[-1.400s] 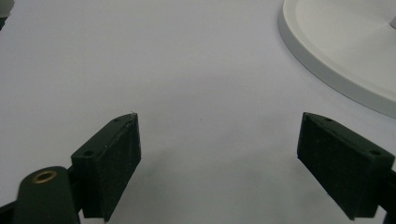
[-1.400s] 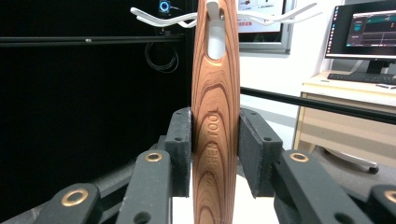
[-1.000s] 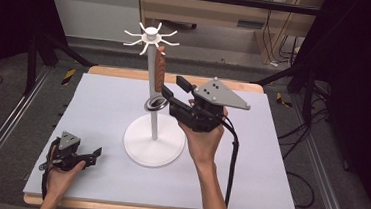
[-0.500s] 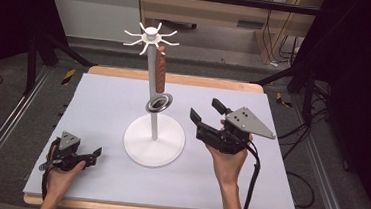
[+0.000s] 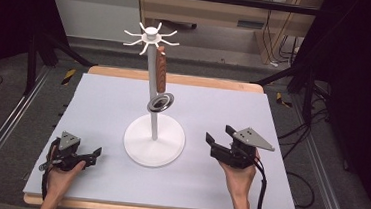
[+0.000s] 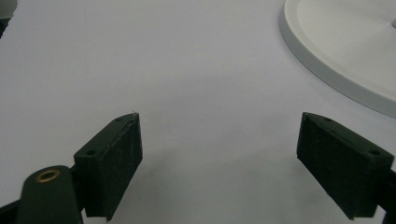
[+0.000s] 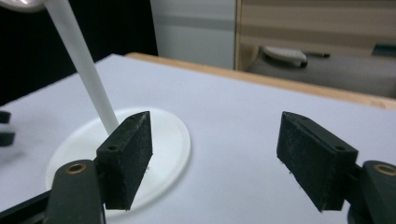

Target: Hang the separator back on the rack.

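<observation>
Right of stand | right gripper jaws wide, empty | left gripper jaws wide, empty

The table wears a matt, pale, smooth sheet, with bare wood at its far edge. The stand looks like smooth white plastic. Hanging from it, a utensil has a brown wooden handle and shiny metal head. Both hand-held gripper pads look matt black, slightly rough.
</observation>
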Motion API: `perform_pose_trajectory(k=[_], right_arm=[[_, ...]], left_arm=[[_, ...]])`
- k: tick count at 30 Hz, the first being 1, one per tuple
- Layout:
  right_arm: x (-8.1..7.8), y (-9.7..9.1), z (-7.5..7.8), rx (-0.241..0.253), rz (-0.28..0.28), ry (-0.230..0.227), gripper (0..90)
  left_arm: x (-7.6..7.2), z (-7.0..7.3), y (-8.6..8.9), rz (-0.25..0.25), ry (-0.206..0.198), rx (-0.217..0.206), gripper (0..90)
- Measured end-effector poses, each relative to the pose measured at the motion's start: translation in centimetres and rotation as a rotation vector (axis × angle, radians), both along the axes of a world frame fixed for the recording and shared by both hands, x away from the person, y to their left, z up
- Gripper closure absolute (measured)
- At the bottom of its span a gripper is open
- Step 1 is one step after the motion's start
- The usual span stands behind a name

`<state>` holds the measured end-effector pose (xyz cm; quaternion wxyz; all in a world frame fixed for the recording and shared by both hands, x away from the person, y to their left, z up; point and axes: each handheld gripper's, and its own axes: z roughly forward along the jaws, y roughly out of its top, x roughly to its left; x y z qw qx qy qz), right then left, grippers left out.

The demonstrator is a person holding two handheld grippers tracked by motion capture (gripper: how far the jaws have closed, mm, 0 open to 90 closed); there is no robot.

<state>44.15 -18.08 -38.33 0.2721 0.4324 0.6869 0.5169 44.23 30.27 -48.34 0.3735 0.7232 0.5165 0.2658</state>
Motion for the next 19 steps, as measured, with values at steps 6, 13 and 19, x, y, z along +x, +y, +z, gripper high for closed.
perform_pose_trajectory(k=[6, 13, 19], right_arm=[[-0.1, -2.4, -3.0, -0.037, -0.043, 0.077, 27.4], [-0.4, -5.8, -5.6, -0.065, -0.128, 0.154, 27.6], [-0.6, -8.4, -7.5, -0.093, -0.232, 0.208, 25.7]], left_arm=[[0.0, 0.0, -0.1, 0.005, -0.003, -0.007, 13.6], [0.0, 0.0, 0.0, -0.001, 0.001, -0.004, 13.7], [0.0, 0.0, 0.1, -0.001, 0.002, -0.008, 13.7]])
